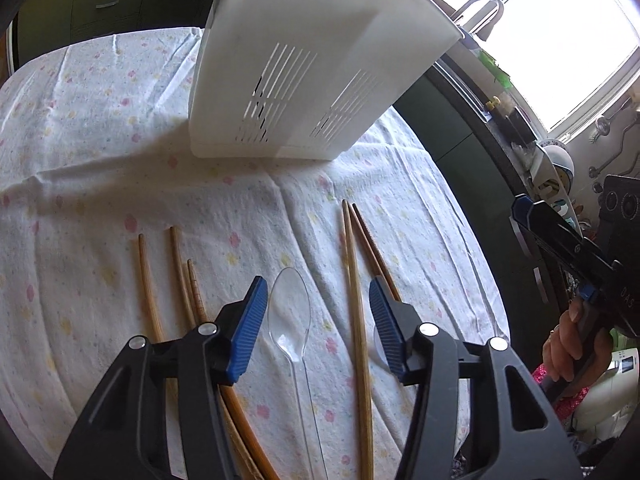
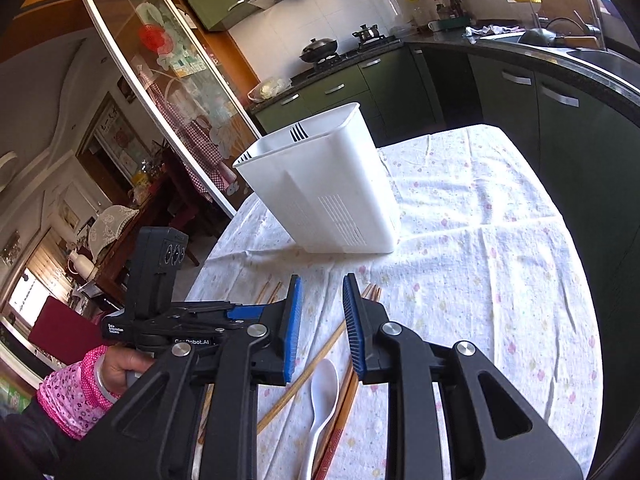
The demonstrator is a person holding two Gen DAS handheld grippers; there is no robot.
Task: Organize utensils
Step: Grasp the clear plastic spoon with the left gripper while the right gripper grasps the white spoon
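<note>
A white slotted utensil holder (image 1: 304, 68) stands on the flowered tablecloth; it also shows in the right wrist view (image 2: 328, 188). My left gripper (image 1: 318, 304) is open and empty, low over a clear plastic spoon (image 1: 290, 320), with wooden chopsticks on its left (image 1: 148, 280) and right (image 1: 352, 264). My right gripper (image 2: 320, 312) is open and empty, above a white plastic spoon (image 2: 324, 392) and chopsticks (image 2: 304, 376). The right gripper also shows at the right edge of the left wrist view (image 1: 560, 240). The left gripper shows at the left of the right wrist view (image 2: 256, 312).
The table is round, covered by a white flowered cloth (image 2: 480, 264). Green kitchen cabinets with a dark countertop (image 2: 560, 92) curve behind it on the right. A stove with a wok (image 2: 320, 48) is far back. A glass sliding door (image 2: 168, 92) stands to the left.
</note>
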